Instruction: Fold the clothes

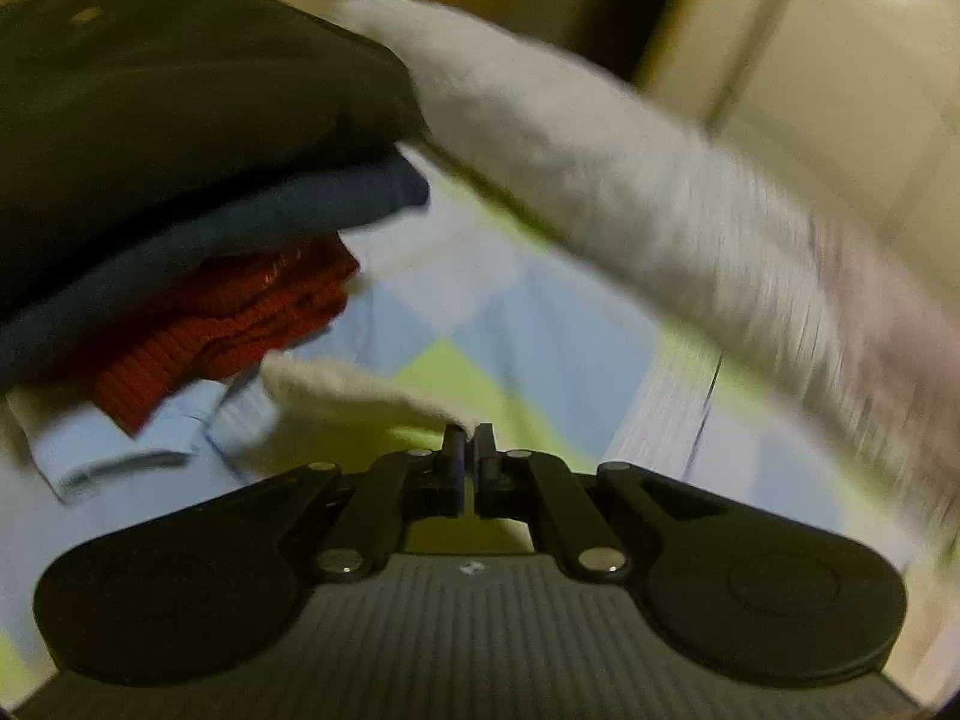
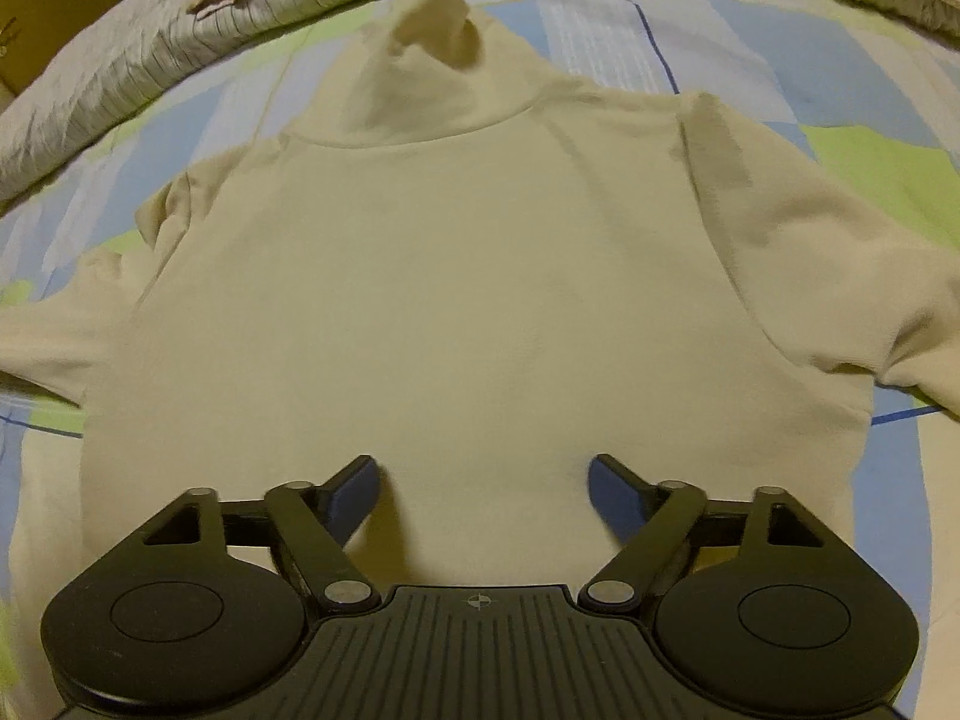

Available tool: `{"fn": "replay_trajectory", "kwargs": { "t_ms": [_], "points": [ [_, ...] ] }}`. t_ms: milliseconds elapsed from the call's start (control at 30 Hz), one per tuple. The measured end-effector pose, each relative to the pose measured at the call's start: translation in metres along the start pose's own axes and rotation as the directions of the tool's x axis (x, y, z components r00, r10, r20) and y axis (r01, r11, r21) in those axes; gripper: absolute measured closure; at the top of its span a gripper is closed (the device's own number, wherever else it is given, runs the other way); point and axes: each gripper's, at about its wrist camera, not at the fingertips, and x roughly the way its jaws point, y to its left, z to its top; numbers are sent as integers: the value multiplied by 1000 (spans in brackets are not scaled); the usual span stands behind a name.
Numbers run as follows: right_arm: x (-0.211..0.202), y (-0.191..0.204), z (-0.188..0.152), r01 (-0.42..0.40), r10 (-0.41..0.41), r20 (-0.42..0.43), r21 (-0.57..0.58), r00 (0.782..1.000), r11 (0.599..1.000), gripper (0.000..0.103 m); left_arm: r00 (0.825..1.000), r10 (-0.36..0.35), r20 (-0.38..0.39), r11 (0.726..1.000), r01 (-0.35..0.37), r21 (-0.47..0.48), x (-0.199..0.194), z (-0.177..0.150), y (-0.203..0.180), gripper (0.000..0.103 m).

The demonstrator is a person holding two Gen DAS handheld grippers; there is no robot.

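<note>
Right wrist view: sweater (image 2: 480, 276) flat on bedsheet (image 2: 870, 168), collar (image 2: 420, 72) at 12 o'clock, sleeves out to 3 and 9. Rumpled blanket (image 2: 150, 48) beyond collar, 10 to 2 o'clock. Right gripper (image 2: 483, 495) over hem at 6.

Left wrist view: stack of clothes (image 1: 180, 192) at 10 o'clock on sheet; cloth corner (image 1: 360, 390) just beyond left gripper (image 1: 470, 450).

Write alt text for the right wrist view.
A cream turtleneck lies flat, neck away from the camera, on a blue, green and white checked sheet. The right gripper hovers over its lower part with fingers wide open and nothing between them. A striped blanket runs along the far edge.
</note>
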Motion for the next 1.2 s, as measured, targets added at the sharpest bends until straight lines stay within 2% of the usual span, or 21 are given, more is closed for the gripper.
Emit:
{"fn": "replay_trajectory", "kwargs": {
  "t_ms": [67, 133, 267, 333, 400, 467, 500, 533, 600, 667, 733, 800, 833, 900, 967, 1000, 1033, 1067, 1133, 1167, 1200],
  "points": [
    [5, 8, 0, 28, -28, -6, -15, 1000, 999, 8, 996, 48, -69, 993, -40, 109, 18, -16, 2, 102],
    [10, 19, 0, 67, -68, -17, -54, 998, 996, 4, 991, 67, -118, 995, -57, 85, 30, -37, 15, 96],
    [13, 20, 1, 80, -81, -19, -43, 997, 996, 3, 997, 44, -65, 994, -51, -98, 18, -48, 35, 95],
    [12, 19, 0, 80, -81, -16, -41, 997, 996, 3, 998, 40, -40, 982, -47, -182, 14, -45, 45, 86],
    [12, 20, 0, 88, -88, -11, -40, 996, 995, 3, 999, 39, -32, 955, -46, -292, 20, -39, 57, 77],
    [13, 21, -1, 98, -99, -4, -31, 995, 995, 3, 1000, 22, -10, 916, -24, -400, 27, -35, 68, 79],
    [12, 21, -1, 102, -102, 0, -26, 995, 994, 3, 1000, 26, -3, 919, -25, -393, 27, -32, 69, 97],
    [12, 22, -2, 104, -104, 5, -25, 995, 994, 3, 999, 41, 1, 938, -38, -344, 25, -30, 65, 102],
    [11, 23, -3, 108, -108, 13, -22, 994, 994, 3, 997, 71, 13, 969, -66, -240, 19, -27, 59, 102],
    [11, 23, -4, 110, -109, 20, -18, 994, 994, 3, 993, 110, 29, 987, -106, -120, 11, -31, 55, 101],
    [11, 23, -5, 111, -111, 30, -9, 993, 994, 3, 985, 173, 2, 985, -173, -19, 16, -37, 54, 93],
    [13, 23, -7, 111, -111, 47, 3, 993, 994, 0, 978, 209, 13, 977, -209, 38, 18, -40, 49, 91],
    [13, 23, -8, 113, -113, 56, 4, 992, 994, 0, 970, 240, 23, 968, -241, 66, 15, -40, 41, 86],
    [10, 24, -12, 118, -119, 79, 5, 990, 993, 0, 946, 319, 55, 942, -323, 90, 2, -42, 26, 80],
    [0, 25, -18, 140, -143, 124, 27, 982, 990, 3, 923, 376, 76, 923, -380, 57, -19, -48, 16, 76],
    [-8, 25, -22, 151, -155, 155, 36, 976, 988, 4, 926, 372, 69, 927, -374, 28, -30, -52, 13, 76],
    [-18, 25, -31, 157, -162, 197, 41, 967, 987, 4, 936, 349, 50, 937, -349, 0, -41, -58, 9, 77],
    [-26, 23, -41, 153, -159, 225, 47, 961, 987, 4, 956, 293, 14, 956, -293, -29, -53, -67, 4, 78],
    [-33, 11, -62, 129, -142, 215, 70, 966, 989, 5, 985, 154, -76, 986, -158, -54, -68, -89, -17, 80],
    [-34, 2, -74, 113, -127, 199, 80, 972, 990, 13, 989, 77, -125, 994, -85, -64, -75, -101, -29, 80],
    [-38, -6, -85, 95, -109, 190, 80, 976, 992, 19, 986, 7, -165, 997, -19, -72, -81, -113, -44, 81]
  ]
}}
